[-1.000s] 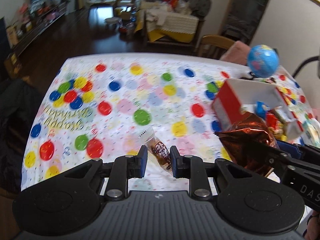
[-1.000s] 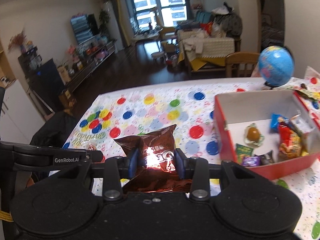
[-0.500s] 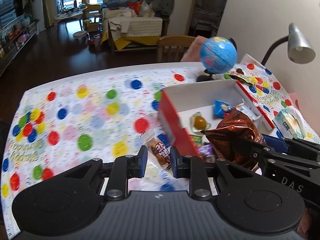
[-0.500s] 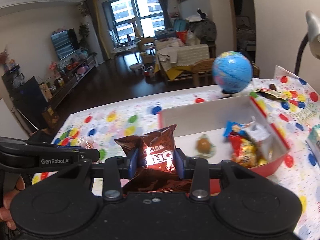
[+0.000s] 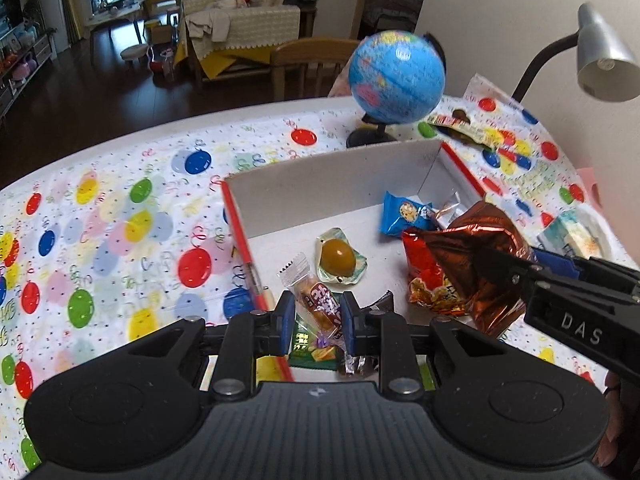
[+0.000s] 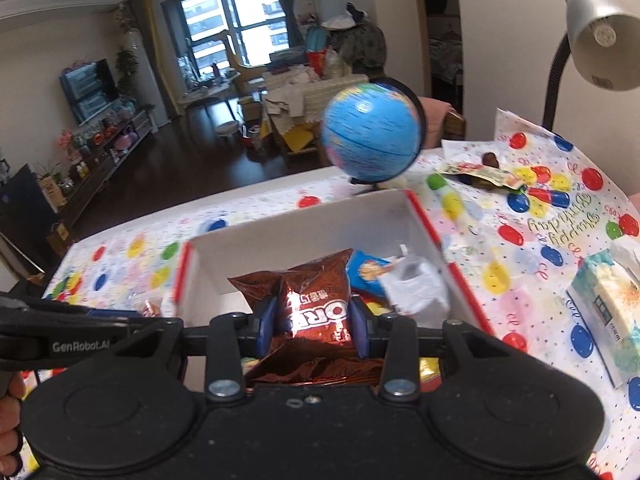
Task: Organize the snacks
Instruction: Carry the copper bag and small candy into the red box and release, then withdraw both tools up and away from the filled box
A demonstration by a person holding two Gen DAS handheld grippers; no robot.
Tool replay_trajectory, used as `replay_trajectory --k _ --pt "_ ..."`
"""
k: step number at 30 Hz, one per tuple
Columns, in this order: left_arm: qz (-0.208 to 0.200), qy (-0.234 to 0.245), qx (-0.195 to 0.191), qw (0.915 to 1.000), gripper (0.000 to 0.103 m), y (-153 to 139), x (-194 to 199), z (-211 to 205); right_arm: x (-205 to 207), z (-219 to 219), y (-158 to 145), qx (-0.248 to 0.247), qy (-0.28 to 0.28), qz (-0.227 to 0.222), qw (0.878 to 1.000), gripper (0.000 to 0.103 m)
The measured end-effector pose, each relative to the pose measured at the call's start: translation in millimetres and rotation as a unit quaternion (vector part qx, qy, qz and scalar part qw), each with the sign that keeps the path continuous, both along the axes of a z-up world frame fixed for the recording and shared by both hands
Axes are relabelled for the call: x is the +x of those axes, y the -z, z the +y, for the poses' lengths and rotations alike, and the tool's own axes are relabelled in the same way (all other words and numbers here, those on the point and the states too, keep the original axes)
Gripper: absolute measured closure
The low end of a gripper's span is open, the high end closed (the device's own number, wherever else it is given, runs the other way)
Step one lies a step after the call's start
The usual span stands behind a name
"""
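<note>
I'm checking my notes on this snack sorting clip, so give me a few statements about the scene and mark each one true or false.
1. The left gripper holds a small wrapped snack. True.
2. The right gripper is empty. False: its fingers clamp a brown snack bag.
3. A globe stands behind the box. True.
4. The box is empty. False: it holds several snacks, including a blue packet.
</note>
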State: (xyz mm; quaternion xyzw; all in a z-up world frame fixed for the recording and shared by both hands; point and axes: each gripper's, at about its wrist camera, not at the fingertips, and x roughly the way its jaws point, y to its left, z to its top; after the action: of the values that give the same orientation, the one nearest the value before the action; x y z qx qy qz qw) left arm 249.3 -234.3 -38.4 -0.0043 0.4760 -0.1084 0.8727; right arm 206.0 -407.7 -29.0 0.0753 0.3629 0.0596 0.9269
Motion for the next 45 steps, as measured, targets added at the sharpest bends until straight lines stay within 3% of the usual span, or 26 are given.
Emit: replay_trajectory --k 8,17,24,32,35,37,45 --pt "0.042 -0.001 0.031 0.9987 0.079 43 30 -25 32 -12 26 -0.014 0.001 0.015 1.000 0.065" --pt "0.060 0.005 0.057 0.9966 0.079 73 44 -45 59 0 51 -0.024 -0.022 0.040 0.999 0.065" --pt "0.050 0.008 0.067 0.9965 0.078 75 42 -49 64 2 56 -0.014 -0.046 0.053 0.997 0.061" --pt "0.044 0.005 0.052 0.9976 0.076 67 35 -42 56 -4 51 0.001 -0.048 0.052 0.997 0.043" --pt "0.041 0.004 0.051 0.9979 0.063 63 32 -41 50 -6 47 0.001 -0.045 0.045 0.998 0.033" --pt "0.033 0.005 0.042 0.9986 0.047 59 28 -38 47 -7 44 -0.001 -0.038 0.043 0.998 0.029" --pt "0.015 0.010 0.011 0.9998 0.041 37 10 -24 20 -10 22 0.008 -0.019 0.017 1.000 0.017"
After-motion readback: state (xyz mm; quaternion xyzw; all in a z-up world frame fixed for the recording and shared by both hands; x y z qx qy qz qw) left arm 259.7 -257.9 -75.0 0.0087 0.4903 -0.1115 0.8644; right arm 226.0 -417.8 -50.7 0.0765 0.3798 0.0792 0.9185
